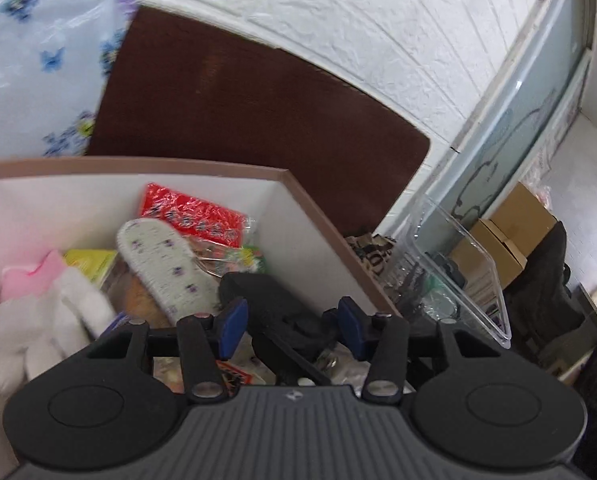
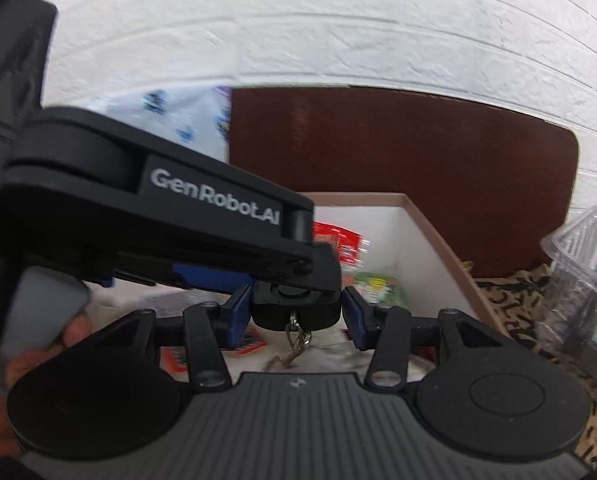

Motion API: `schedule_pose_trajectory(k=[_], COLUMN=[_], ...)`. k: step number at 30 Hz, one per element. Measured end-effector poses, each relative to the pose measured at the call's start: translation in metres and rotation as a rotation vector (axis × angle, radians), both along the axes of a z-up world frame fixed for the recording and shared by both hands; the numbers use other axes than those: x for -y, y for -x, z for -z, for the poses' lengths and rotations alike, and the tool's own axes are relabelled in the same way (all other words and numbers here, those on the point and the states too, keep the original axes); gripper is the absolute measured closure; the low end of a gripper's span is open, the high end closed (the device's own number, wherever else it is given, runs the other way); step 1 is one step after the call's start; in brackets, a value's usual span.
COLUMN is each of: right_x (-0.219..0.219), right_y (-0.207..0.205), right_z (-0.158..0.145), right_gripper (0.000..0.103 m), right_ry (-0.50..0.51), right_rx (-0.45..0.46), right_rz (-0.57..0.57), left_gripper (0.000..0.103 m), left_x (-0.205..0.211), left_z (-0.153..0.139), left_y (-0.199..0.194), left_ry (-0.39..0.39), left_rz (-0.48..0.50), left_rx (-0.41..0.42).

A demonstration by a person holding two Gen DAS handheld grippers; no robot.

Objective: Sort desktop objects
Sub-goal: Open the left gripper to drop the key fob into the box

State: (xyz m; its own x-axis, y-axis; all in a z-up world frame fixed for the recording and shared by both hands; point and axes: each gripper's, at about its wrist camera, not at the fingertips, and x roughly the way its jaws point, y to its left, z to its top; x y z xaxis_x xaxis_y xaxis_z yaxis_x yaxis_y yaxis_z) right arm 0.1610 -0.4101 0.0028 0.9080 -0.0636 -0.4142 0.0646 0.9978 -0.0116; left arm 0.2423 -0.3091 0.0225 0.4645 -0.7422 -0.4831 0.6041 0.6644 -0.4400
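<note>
A black object [image 1: 274, 304] with a metal chain [image 2: 298, 336] hangs over an open box [image 1: 138, 166] with a brown rim and white walls. My left gripper [image 1: 292, 326] has its blue pads on either side of it and looks shut on it. My right gripper [image 2: 296, 318] is shut on the rounded lower end of the black object [image 2: 298, 314]. The left gripper's black housing [image 2: 202, 196] crosses the right wrist view from the left and reaches the same object from above. The box holds a red packet [image 1: 194, 212], a patterned slipper sole [image 1: 166, 268] and a pink and white plush [image 1: 50, 300].
A clear plastic container [image 1: 470, 272] stands to the right of the box on a leopard-patterned cloth [image 2: 530, 312]. A brown board [image 1: 258, 120] leans on the white brick wall behind. A flowered plastic bag [image 1: 38, 60] is at the far left, and cardboard boxes [image 1: 510, 232] at the far right. A hand [image 2: 74, 332] grips the left gripper.
</note>
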Motion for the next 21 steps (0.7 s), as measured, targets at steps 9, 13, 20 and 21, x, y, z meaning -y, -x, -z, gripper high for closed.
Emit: schedule_pose_trajectory(k=[9,13,20,21], right_x=[0.018,0.018,0.01,0.008], right_y=[0.0,0.013,0.048,0.051], right_z=[0.001,0.003,-0.006,-0.008], right_gripper=[0.022,0.017,0.013,0.013], right_ry=[0.016,-0.028,-0.075,-0.073], right_rx=[0.041,0.038,0.076,0.081], right_rz=[0.073,0.076,0.098,0.098], left_gripper=[0.002,0.0,0.0,0.0], left_x=[-0.014,-0.025,-0.047,-0.05], left_z=[-0.009,-0.009,-0.019,-0.022], left_y=[0.018,0.024,0.068,0.075], left_ry=[-0.011,-0.034,-0.077,-0.086], left_rz=[-0.026,-0.05,-0.118,-0.133], left_rx=[0.082,0.023,0.124,0.143])
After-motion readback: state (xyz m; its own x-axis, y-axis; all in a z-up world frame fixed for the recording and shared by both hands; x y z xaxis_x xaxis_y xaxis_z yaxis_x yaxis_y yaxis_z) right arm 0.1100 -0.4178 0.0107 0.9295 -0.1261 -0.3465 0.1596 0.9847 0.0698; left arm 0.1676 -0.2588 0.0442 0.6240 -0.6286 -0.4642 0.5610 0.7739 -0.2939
